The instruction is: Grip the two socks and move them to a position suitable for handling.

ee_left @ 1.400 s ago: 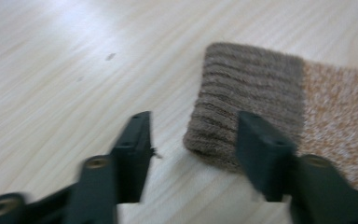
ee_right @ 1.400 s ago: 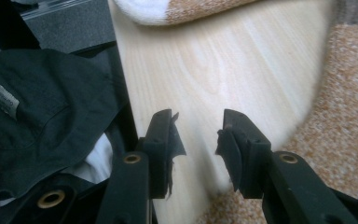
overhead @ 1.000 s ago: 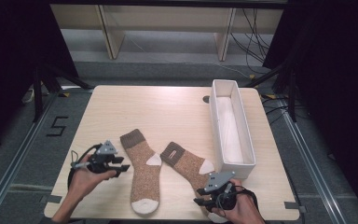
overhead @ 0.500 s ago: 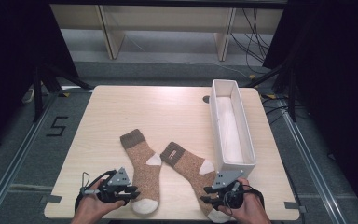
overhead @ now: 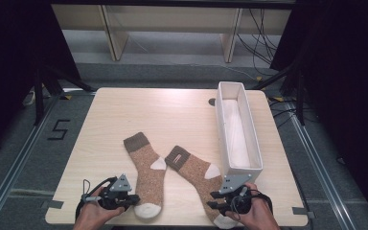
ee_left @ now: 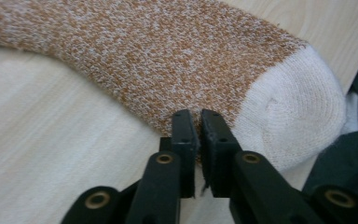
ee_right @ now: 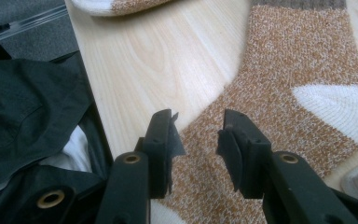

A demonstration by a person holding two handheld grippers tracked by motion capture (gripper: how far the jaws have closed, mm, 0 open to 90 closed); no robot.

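Two orange-brown socks with white toes and heels lie on the wooden table (overhead: 172,110). The left sock (overhead: 148,163) points its toe at the near edge. My left gripper (overhead: 135,200) sits at that sock's left edge just above the white toe. In the left gripper view, my left gripper (ee_left: 199,121) has just been closing its jaws, and they now pinch the edge of the left sock (ee_left: 168,56). My right gripper (overhead: 212,200) hovers over the foot of the right sock (overhead: 196,170). In the right gripper view, my right gripper (ee_right: 198,126) stands open with the right sock (ee_right: 279,70) below the gap.
A long white bin (overhead: 239,129) stands along the table's right side, its near end close to my right hand. The person's dark clothing (ee_right: 28,102) hangs past the near table edge. Shelving and cables lie beyond the far edge.
My left hand has come back toward the near edge and right to the left sock's toe end, and its jaws have closed on the sock's edge. The right hand has barely moved.
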